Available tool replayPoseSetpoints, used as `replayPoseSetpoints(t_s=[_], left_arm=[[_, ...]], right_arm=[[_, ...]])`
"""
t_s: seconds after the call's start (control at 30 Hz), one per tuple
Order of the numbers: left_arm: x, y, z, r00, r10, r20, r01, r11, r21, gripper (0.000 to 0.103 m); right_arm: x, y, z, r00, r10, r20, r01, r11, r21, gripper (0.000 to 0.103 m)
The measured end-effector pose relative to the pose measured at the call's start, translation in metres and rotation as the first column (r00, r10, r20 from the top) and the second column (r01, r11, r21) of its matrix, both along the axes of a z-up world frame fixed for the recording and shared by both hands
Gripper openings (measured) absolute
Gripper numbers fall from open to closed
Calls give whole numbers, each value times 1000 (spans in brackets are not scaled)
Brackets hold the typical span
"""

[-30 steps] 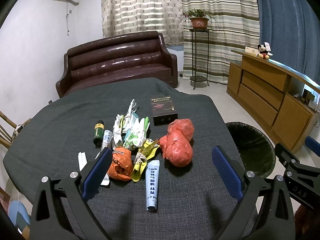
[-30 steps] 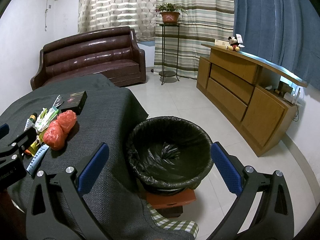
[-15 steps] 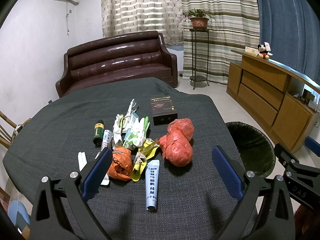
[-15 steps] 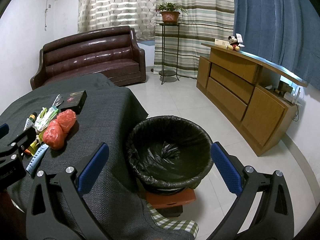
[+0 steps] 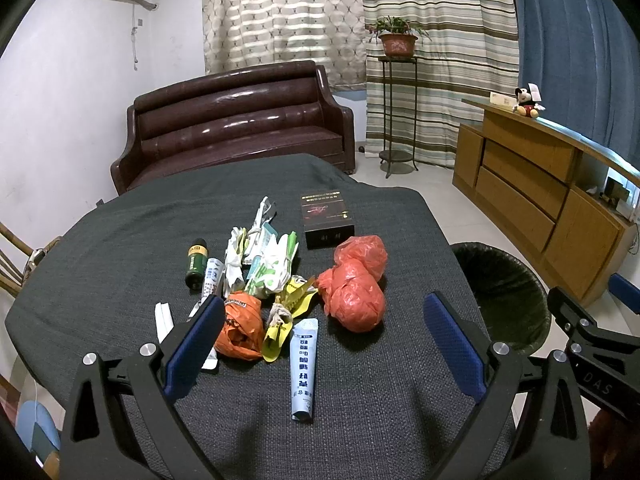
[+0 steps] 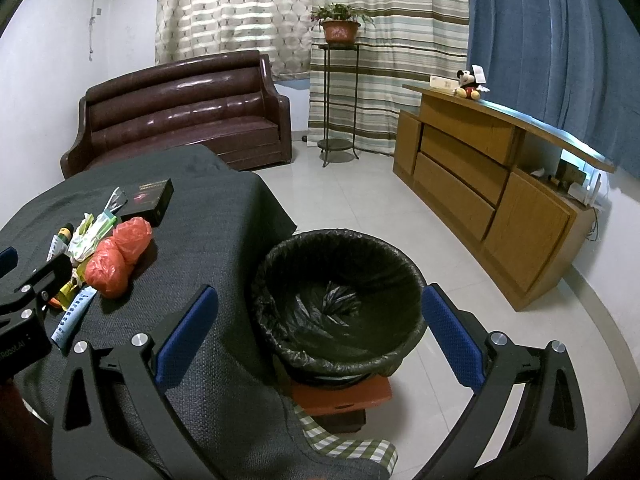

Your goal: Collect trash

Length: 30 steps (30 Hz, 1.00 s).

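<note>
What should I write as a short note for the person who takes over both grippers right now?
Left gripper: open, empty, over the table, facing the trash pile.
Right gripper: open, empty, above the trash bin.
Trash on the table: red bags, orange bag, blue tube, wrappers, small bottle, dark box.
Done: nothing visible in the bin.
Left: everything.

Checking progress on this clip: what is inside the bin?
Only the crumpled black liner shows inside the bin; no trash visible. The near inner wall is hidden behind the rim.
</note>
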<state>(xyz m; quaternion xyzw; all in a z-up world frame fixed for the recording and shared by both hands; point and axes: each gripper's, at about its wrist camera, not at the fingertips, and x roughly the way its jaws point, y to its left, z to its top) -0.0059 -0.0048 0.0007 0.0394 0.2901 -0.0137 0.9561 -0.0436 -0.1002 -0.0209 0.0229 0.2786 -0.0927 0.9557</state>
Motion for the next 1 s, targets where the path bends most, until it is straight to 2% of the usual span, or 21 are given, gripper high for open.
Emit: replayPoseSetpoints(t_s=[0.37,0.43,0.7,0.8,0.83,1.0], left_arm=[[0,0,0,1000,-1,-2,1,1000,-1,97],[3,2,-11,1000,-2,-6,2,1000,-2,97],[2,8,-15,1000,-4,-31,3,1000,-20,96],[1,18,-9,1000,3,-25,-4,1000,-12,96],[-1,22,-9,1000,13,-20,-13,1000,-3,95],[-3,50,-7,998,64,-21,-63,998,16,93]], right_arm=[[2,-2,3,1000,0,-5,0,1000,-1,99],[2,-2,3,1000,-3,-6,3,1000,-1,99],[-1,0,-25,999,-1,-34,1,1000,5,98],[0,4,-30,998,16,-56,-16,1000,7,91],[-2,7,-33,998,21,-63,-21,1000,4,85],[-5,19,-30,996,50,-80,-51,999,-5,80]])
